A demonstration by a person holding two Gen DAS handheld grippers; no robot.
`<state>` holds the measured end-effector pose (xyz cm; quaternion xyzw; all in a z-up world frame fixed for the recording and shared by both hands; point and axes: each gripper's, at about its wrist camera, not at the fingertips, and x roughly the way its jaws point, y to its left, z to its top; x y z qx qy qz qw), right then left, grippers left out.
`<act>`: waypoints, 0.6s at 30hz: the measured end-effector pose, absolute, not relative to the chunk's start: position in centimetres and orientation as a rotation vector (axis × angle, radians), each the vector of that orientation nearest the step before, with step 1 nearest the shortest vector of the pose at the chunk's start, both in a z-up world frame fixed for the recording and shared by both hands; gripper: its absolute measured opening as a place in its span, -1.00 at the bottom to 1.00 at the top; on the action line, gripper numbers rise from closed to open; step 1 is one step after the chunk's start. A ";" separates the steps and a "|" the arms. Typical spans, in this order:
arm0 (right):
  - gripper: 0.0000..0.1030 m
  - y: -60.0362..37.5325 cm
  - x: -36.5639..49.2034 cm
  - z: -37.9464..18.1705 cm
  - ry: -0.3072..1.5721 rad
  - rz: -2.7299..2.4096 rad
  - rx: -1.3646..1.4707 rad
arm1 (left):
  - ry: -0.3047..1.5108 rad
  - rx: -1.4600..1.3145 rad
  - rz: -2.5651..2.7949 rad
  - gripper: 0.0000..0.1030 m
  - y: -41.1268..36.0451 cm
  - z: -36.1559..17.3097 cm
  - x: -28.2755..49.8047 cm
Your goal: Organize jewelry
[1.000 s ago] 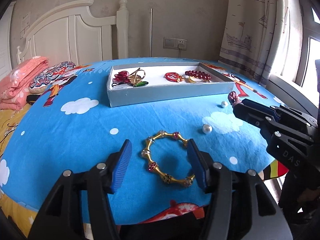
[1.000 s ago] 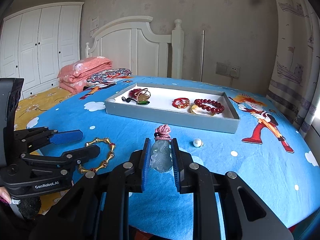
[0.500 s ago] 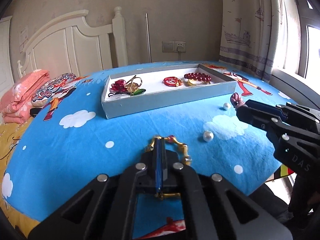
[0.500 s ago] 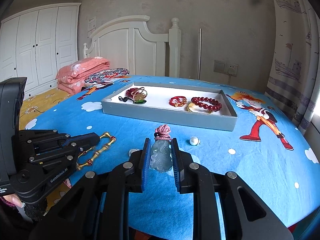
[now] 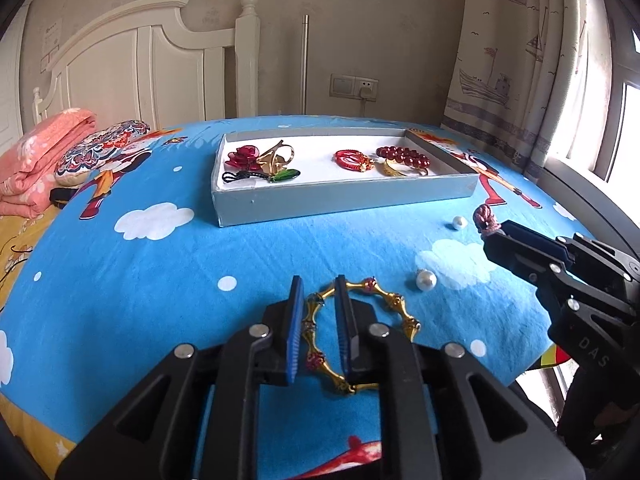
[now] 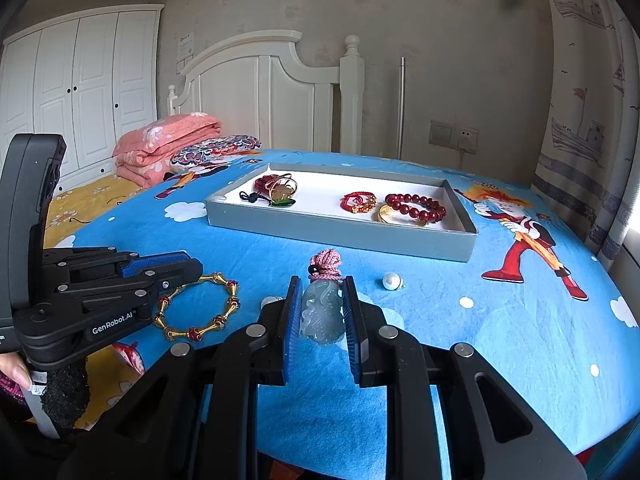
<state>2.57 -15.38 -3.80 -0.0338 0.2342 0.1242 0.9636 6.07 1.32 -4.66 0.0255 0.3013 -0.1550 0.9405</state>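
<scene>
A gold bracelet with red beads (image 5: 362, 332) lies flat on the blue sheet. My left gripper (image 5: 318, 324) is partly open, its jaws a little apart either side of the bracelet's left rim; the bracelet also shows in the right wrist view (image 6: 200, 306). My right gripper (image 6: 320, 312) is shut on a pale jade pendant (image 6: 323, 314) with a pink cord knot (image 6: 326, 264), held above the sheet. The grey tray (image 5: 344, 200) with a white floor stands further back and holds a red rose brooch, gold pieces, a red knot and a dark red bead bracelet.
Two loose pearls (image 5: 426, 280) (image 5: 460, 223) lie on the sheet right of the bracelet. Folded pink quilt (image 6: 168, 148) and a patterned pillow (image 5: 100, 152) sit at the back left. The headboard, wall and curtain lie beyond. The bed edge is close in front.
My left gripper closed on the bracelet and lifted its edge half a second ago; now its jaws have opened a little and the bracelet lies flat again. The right gripper keeps holding the pendant.
</scene>
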 end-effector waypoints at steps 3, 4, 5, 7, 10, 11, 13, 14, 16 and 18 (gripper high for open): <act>-0.61 -15.5 2.7 -3.9 0.478 0.249 -0.061 | 0.591 0.071 -0.311 -0.14 1.6 -4.4 4.8; -0.61 -15.5 2.7 -4.0 0.480 0.251 -0.059 | 0.597 0.077 -0.313 -0.14 1.6 -4.6 4.6; -0.61 -15.4 2.8 -4.0 0.482 0.253 -0.059 | 0.605 0.083 -0.312 -0.14 1.6 -4.8 4.5; -0.61 -15.2 2.7 -4.1 0.484 0.258 -0.063 | 0.623 0.091 -0.306 -0.23 1.7 -5.5 4.6; -0.61 -15.0 2.6 -4.1 0.481 0.260 -0.072 | 0.618 0.090 -0.302 -0.26 1.6 -6.1 5.2; -0.61 -15.1 2.6 -4.0 0.481 0.259 -0.073 | 0.611 0.100 -0.295 -0.29 1.4 -6.2 5.4; -0.61 -15.1 2.6 -4.0 0.482 0.255 -0.071 | 0.595 0.125 -0.270 -0.73 1.1 -6.3 5.8; -0.61 -15.2 2.6 -4.0 0.482 0.254 -0.072 | 0.597 0.138 -0.275 -0.82 0.9 -6.3 5.9; -0.61 -15.2 2.7 -4.0 0.483 0.252 -0.071 | 0.594 0.148 -0.285 -0.82 0.9 -6.2 5.6; -0.61 -15.3 2.8 -4.1 0.486 0.254 -0.069 | 0.584 0.161 -0.273 -0.82 0.9 -6.3 5.0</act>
